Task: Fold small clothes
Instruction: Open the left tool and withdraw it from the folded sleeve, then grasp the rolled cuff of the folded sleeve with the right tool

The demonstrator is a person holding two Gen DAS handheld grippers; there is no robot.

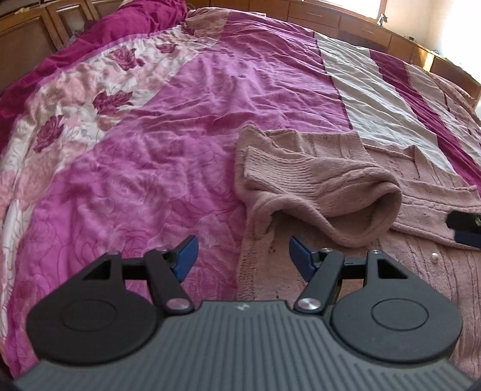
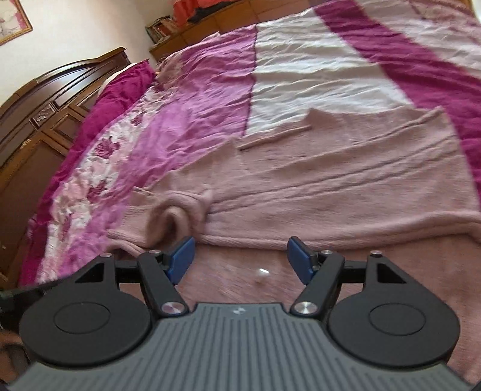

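Note:
A dusty-pink knitted cardigan (image 1: 421,270) lies spread on the bed. One sleeve (image 1: 318,186) is folded back over the body, its cuff opening facing me. My left gripper (image 1: 243,258) is open and empty, hovering just above the cardigan's left edge, near the sleeve. In the right wrist view the cardigan (image 2: 345,186) lies flat ahead, with the sleeve cuff (image 2: 171,219) at the left. My right gripper (image 2: 239,258) is open and empty above the near part of the cardigan. The right gripper's tip also shows at the right edge of the left wrist view (image 1: 466,228).
The bed is covered with a wrinkled pink, magenta and white floral bedspread (image 1: 150,150). Wooden cabinets (image 1: 345,21) run along the far side. A dark wooden headboard (image 2: 45,105) stands at the left in the right wrist view.

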